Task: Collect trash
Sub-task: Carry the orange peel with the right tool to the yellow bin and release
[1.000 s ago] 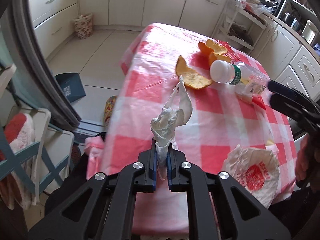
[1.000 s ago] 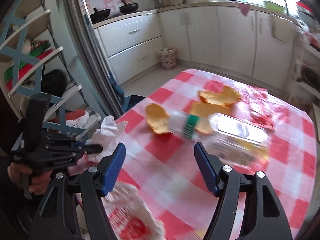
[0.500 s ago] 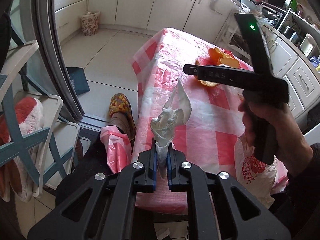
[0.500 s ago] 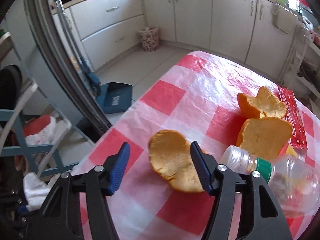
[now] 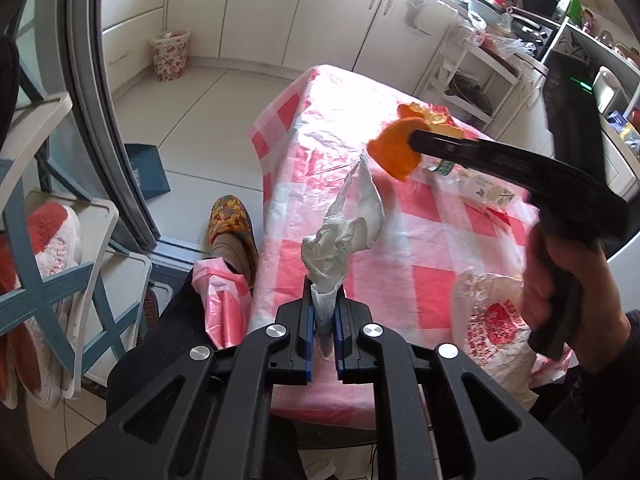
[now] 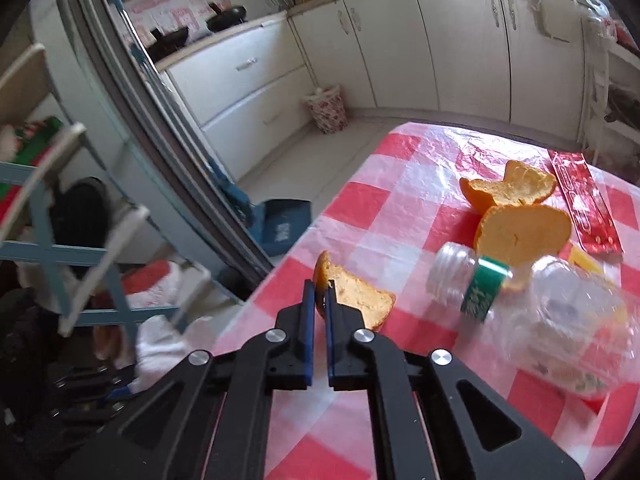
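Observation:
My left gripper point(image 5: 322, 312) is shut on a crumpled white tissue point(image 5: 344, 236) and holds it off the near left edge of the red-checked table point(image 5: 420, 248). My right gripper point(image 6: 319, 292) is shut on an orange peel point(image 6: 352, 296), lifted above the table; it also shows in the left wrist view point(image 5: 394, 150). Two more orange peels point(image 6: 516, 216), an empty clear plastic bottle point(image 6: 540, 308) lying on its side and a red wrapper point(image 6: 584, 204) lie on the table.
A white plastic bag with red print point(image 5: 492, 320) sits at the table's near right edge. A pink bag point(image 5: 220, 304) hangs by my knee. A blue dustpan point(image 5: 146, 172), a flowered bin point(image 5: 170, 54), a shelf rack point(image 5: 48, 240) and cabinets surround the table.
My right gripper has closed on the orange peel and lifted it off the table. My left gripper still holds the tissue and has drifted back a little.

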`<state>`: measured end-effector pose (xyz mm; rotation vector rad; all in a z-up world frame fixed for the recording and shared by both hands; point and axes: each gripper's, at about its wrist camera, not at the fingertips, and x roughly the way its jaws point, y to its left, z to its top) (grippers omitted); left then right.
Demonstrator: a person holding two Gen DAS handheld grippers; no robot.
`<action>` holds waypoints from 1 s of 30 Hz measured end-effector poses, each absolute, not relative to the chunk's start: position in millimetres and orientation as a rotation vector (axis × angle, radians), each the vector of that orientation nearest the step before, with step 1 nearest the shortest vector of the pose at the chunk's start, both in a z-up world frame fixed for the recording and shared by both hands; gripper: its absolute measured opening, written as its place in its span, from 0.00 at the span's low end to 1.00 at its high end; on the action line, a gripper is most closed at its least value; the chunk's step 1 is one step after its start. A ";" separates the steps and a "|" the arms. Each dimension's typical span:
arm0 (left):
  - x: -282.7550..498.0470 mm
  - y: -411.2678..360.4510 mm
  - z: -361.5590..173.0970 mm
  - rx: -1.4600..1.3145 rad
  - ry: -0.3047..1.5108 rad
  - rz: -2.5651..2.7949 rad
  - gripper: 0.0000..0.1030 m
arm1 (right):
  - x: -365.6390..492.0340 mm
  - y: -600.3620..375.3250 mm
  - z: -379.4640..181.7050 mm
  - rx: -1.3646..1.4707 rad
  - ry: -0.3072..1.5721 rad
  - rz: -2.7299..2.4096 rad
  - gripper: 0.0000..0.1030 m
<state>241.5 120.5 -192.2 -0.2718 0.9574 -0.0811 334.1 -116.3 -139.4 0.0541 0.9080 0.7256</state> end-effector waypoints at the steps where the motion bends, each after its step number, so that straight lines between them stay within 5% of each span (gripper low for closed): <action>1: 240.7 117.2 -189.4 -0.265 0.953 -0.086 0.08 | 327.9 -122.3 -135.0 0.072 0.902 0.736 0.05; 19: 237.0 -25.7 -120.9 -0.123 0.874 -0.380 0.08 | 221.5 -424.6 -69.4 0.463 0.686 0.375 0.05; 30: 248.7 -155.4 -109.9 -0.059 0.895 -0.560 0.08 | 243.1 -540.9 -137.6 0.614 0.840 0.063 0.05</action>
